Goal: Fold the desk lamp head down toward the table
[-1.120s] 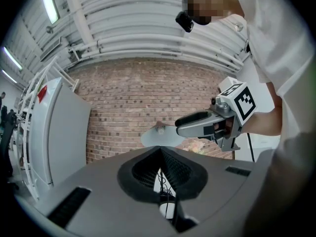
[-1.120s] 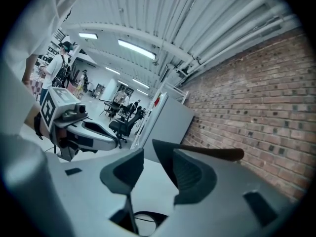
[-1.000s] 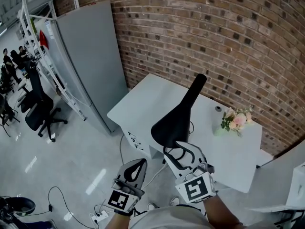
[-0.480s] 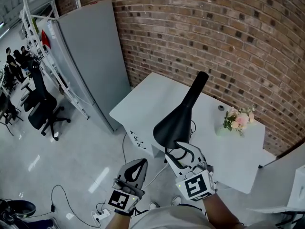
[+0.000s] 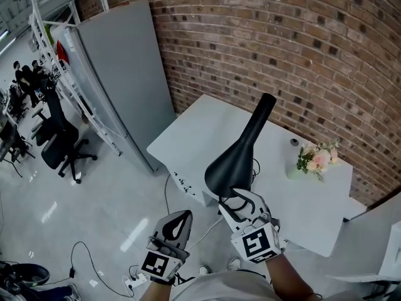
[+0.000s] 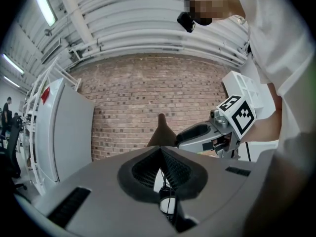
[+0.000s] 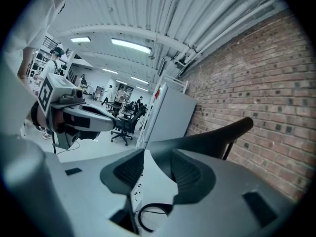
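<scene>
The black desk lamp head (image 5: pixel 241 152) stretches long and flat over the white desk (image 5: pixel 200 127), wide end toward me, narrow end up by the brick wall. My right gripper (image 5: pixel 240 196) is open, its fingertips just under the wide end's rim. In the right gripper view the lamp head (image 7: pixel 212 135) runs from the jaw gap off to the upper right; the right gripper (image 7: pixel 158 157) holds nothing. My left gripper (image 5: pixel 183 215) hangs lower left over the floor, shut and empty. From the left gripper (image 6: pixel 160 149) the lamp head (image 6: pixel 160 132) shows as a dark cone.
A small bunch of pink flowers (image 5: pixel 316 158) and a small round object (image 5: pixel 294 142) stand at the desk's right end. A tall grey cabinet (image 5: pixel 119 74) stands to the left, an office chair (image 5: pixel 59 140) beyond it. Cables and a power strip (image 5: pixel 135 281) lie on the floor.
The head view has drifted a little, so the desk and lamp sit slightly further right. Both grippers keep their places relative to the lamp head.
</scene>
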{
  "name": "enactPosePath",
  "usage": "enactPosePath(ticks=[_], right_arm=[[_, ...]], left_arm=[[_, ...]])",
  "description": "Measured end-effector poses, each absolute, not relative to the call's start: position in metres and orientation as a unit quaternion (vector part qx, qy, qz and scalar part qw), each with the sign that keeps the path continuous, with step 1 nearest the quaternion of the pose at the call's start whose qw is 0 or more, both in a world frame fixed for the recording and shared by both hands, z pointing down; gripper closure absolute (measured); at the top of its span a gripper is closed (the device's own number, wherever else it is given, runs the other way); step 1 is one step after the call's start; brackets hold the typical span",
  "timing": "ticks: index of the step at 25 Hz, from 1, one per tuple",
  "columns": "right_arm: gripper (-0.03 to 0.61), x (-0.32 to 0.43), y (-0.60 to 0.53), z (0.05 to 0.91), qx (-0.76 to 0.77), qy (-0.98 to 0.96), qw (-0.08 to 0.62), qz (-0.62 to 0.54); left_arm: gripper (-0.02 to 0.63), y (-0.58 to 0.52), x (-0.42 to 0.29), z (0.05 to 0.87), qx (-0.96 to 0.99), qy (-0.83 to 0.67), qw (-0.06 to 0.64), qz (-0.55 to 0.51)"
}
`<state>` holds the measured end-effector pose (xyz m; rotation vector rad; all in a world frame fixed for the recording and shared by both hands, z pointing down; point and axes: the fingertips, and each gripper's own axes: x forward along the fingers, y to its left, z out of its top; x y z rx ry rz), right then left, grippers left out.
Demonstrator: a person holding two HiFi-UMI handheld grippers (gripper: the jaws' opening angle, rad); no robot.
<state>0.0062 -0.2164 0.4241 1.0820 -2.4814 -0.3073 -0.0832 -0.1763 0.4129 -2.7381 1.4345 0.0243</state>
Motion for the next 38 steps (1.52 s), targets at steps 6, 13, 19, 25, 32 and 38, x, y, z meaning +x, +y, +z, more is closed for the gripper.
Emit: enactPosePath(ticks=[6,13,19,25,32,38], right_arm=[[0.394,0.011,-0.225,0.440,0.388,-0.891,0.216,-0.094],[0.394,0.017,-0.231,0.450,0.381,-0.894,0.220,-0.083],[0.395,0.022,-0.237,0.460,0.385,-0.895,0.212,-0.071],[0.396,0.025,-0.243,0.468,0.384,-0.898,0.207,-0.062],[0.397,0.027,-0.247,0.471,0.387,-0.899,0.197,-0.057],[0.396,0.031,-0.251,0.478,0.392,-0.895,0.206,-0.047]], left_arm=[[0.606,-0.181,-0.082,0.416,-0.884,0.467,0.021,0.000],[0.606,-0.188,-0.073,0.417,-0.885,0.466,0.021,-0.004],[0.606,-0.193,-0.068,0.419,-0.884,0.467,0.019,-0.006],[0.606,-0.200,-0.064,0.418,-0.885,0.466,0.020,-0.006],[0.606,-0.201,-0.062,0.419,-0.885,0.464,0.020,-0.008],[0.606,-0.202,-0.063,0.418,-0.886,0.464,0.016,-0.008]])
